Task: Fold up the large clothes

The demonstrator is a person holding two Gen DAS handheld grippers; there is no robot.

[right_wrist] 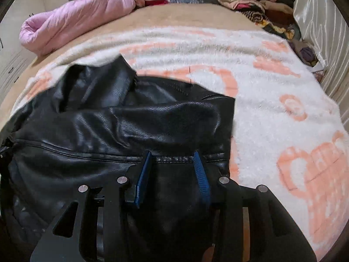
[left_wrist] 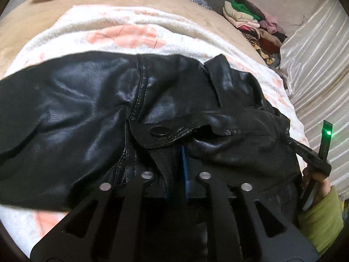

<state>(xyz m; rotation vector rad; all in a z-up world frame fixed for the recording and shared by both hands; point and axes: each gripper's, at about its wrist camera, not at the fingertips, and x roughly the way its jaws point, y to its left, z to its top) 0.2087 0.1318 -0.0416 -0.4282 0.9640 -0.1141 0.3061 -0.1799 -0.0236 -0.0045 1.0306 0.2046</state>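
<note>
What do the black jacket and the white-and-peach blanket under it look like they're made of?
Black jacket: leather or faux leather, which one unclear; glossy, fine-grained, creased, with stitched seams and a snap button. Blanket: fluffy fleece or plush, matte, with a fuzzy pile.

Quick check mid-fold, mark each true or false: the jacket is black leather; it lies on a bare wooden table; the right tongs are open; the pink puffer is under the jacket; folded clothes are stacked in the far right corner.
1. The jacket is black leather. True.
2. It lies on a bare wooden table. False: it lies on a white-and-peach blanket.
3. The right tongs are open. True: leather sits between the spread blue pads.
4. The pink puffer is under the jacket. False: it lies apart, at the far left.
5. Folded clothes are stacked far right. True.
</note>
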